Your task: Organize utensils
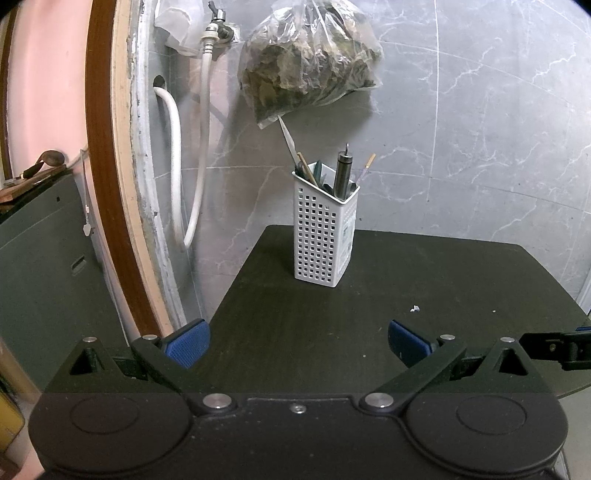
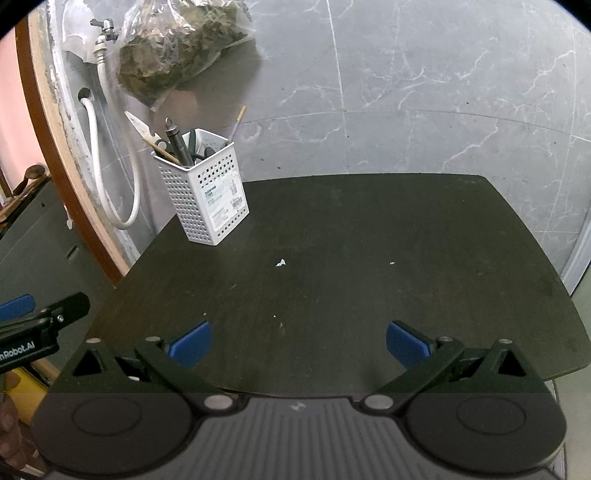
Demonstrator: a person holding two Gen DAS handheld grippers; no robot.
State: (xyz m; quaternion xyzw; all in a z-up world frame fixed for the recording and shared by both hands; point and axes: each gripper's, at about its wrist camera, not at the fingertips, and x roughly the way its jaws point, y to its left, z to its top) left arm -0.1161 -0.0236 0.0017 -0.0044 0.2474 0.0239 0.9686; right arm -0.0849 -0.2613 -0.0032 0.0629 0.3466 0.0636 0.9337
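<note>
— Grey marble wall [image 2: 424, 92] fills the back, yes? And what is the biggest thing in front of it?

— It is the dark wooden table [image 2: 351, 240]. It takes most of both views, and its top is nearly bare.

— What hangs on the wall?

— A clear plastic bag [image 1: 310, 62] with dry leaves inside hangs high on the left, beside a tap [image 1: 218, 18] with a white hose [image 1: 201, 147] that loops down.

— And the utensils, where are they?

— They stand in a white perforated holder [image 1: 325, 232] near the far left corner of the table, upright. Inside there is a dark metal cylinder tool [image 1: 342, 171], a white blade [image 1: 288, 138] that leans to the left, some wooden sticks [image 1: 307, 168] and thinner pieces that are hard to name.

— How are the grippers?

— The left gripper [image 1: 297, 343] has its blue pads wide apart and holds nothing. The right gripper [image 2: 299, 343] is the same, spread and empty. Both hover over the near edge, well apart from the holder.

— Something smaller?

— A tiny white scrap [image 2: 281, 263] lies on the table, between the holder and the grippers.
</note>
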